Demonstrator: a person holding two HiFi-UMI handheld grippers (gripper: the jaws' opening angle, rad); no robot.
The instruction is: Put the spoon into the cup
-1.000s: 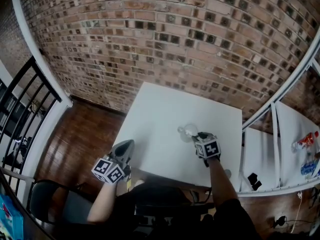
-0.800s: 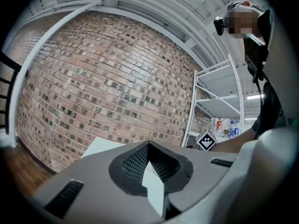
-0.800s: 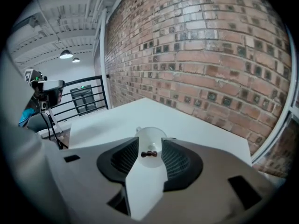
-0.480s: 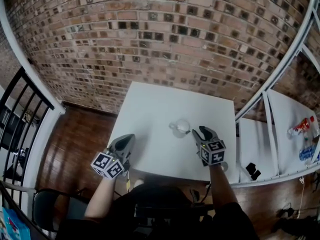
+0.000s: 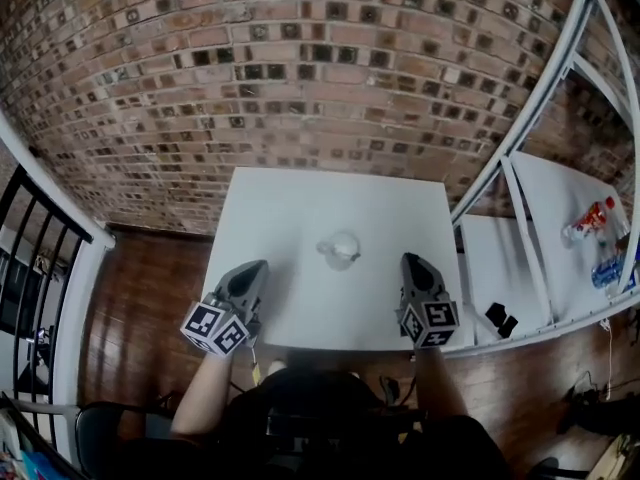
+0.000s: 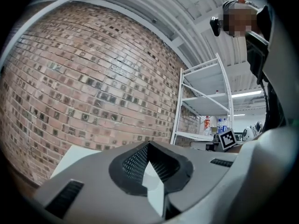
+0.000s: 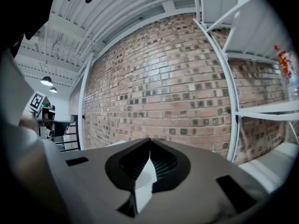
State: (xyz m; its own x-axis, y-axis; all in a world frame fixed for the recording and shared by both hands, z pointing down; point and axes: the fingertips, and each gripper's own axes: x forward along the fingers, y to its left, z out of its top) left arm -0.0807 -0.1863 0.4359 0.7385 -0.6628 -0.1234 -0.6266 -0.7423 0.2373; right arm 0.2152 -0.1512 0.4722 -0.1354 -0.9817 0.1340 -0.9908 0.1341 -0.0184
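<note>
Both your tongs are clenched on nothing: left gripper [image 5: 257, 267] at 7 o'clock of the cup [image 5: 340, 249], right gripper [image 5: 411, 262] at 4 o'clock. The spoon is too small to make out. It's likely inside the mid-table cup, so you only need to hold clear.

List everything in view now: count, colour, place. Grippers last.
table: 1, white, centre, against the wall
cup: 1, clear, mid-table, beyond the two grippers
spoon: too small to make out in any view
brick wall: 1, red-brown, behind the table
shelf rack: 1, white, right of the table
bottles or packets: a few, red and blue, far right on the rack
small item: black, on the rack's shelf beside the table
railing: 1, black, left
floor: brown wood, left of the table
left hand-held gripper: 1, grey, table's near left edge, jaws shut, empty
right hand-held gripper: 1, grey, table's near right edge, jaws shut, empty
</note>
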